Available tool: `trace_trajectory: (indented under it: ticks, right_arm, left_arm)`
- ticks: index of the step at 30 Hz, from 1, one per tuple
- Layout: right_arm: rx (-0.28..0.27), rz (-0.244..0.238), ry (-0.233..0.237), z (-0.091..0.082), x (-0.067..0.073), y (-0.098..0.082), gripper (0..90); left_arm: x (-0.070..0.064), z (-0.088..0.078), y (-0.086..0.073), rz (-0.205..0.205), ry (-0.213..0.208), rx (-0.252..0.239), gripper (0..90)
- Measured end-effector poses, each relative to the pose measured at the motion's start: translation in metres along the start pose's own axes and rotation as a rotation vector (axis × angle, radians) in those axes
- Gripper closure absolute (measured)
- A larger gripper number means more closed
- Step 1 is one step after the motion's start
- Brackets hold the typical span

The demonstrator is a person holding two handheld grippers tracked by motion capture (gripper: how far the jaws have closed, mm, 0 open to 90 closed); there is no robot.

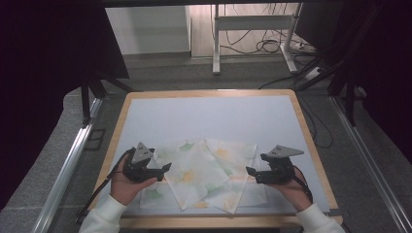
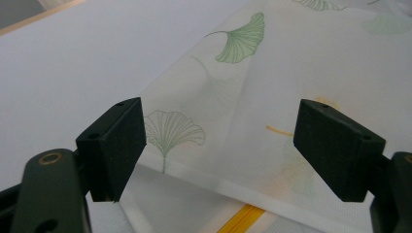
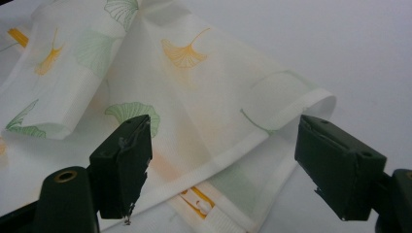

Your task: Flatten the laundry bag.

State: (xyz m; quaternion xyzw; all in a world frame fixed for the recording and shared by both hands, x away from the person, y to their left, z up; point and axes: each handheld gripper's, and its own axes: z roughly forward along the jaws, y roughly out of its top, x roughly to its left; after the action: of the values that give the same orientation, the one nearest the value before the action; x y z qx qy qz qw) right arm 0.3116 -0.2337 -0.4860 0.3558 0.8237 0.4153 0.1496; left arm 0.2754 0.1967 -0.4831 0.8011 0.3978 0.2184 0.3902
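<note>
the pale mat on my table carries a white cloth printed with green and yellow ginkgo leaves, lying folded and rumpled on the mat's near half, its layers overlapping so the lower ones are hidden and, in my gripper views, its edges run out of frame. my left hand and right hand come in from the near edge with sleeves cut off, one at each side of the cloth. my left gripper hangs over the cloth's left hem and my right gripper over its curled right corner, both with jaws spread wide, gripping nothing.
</note>
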Motion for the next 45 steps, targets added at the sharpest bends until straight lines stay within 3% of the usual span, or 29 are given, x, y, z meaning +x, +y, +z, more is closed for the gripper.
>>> trace_trajectory:
  ticks: [5, 11, 14, 19, 22, 25, 26, 32, 39, 42, 45]
  right_arm:
    - [-0.007, 0.001, -0.021, -0.004, 0.008, -0.001, 21.8]
    - [0.026, -0.006, -0.021, -0.002, 0.013, -0.011, 21.9]
    - [0.033, -0.013, -0.023, -0.007, 0.018, -0.016, 22.1]
    - [0.018, -0.017, -0.026, -0.015, 0.023, -0.016, 22.3]
    - [0.016, -0.017, -0.024, -0.015, 0.022, -0.016, 22.3]
    - [0.027, -0.012, -0.021, -0.012, 0.020, -0.016, 22.3]
    - [0.029, -0.013, -0.020, -0.011, 0.019, -0.016, 22.3]
    - [0.034, -0.010, -0.027, -0.011, 0.018, -0.017, 22.3]
    - [0.039, -0.005, -0.032, -0.011, 0.019, -0.017, 22.3]
    - [0.040, -0.001, -0.035, -0.010, 0.018, -0.018, 22.3]
    - [0.042, 0.002, -0.037, -0.011, 0.017, -0.018, 22.3]
  left_arm:
    - [-0.004, -0.002, -0.003, 0.011, 0.003, 0.005, 19.5]
    - [-0.013, -0.006, -0.016, 0.003, -0.005, 0.030, 19.5]
    - [-0.025, -0.007, -0.018, 0.009, -0.033, 0.046, 20.2]
    - [-0.049, -0.005, -0.009, 0.070, -0.081, 0.057, 22.9]
    - [-0.058, 0.003, -0.005, 0.069, -0.151, 0.064, 23.8]
    - [-0.068, 0.015, 0.000, 0.102, -0.180, 0.087, 23.7]
    - [-0.077, 0.022, 0.002, 0.130, -0.194, 0.098, 23.5]
    - [-0.096, 0.031, 0.004, 0.194, -0.213, 0.116, 23.0]
    - [-0.113, 0.042, 0.016, 0.212, -0.241, 0.122, 22.3]
    - [-0.126, 0.051, 0.027, 0.233, -0.216, 0.113, 20.7]
    - [-0.129, 0.057, 0.033, 0.236, -0.206, 0.111, 20.0]
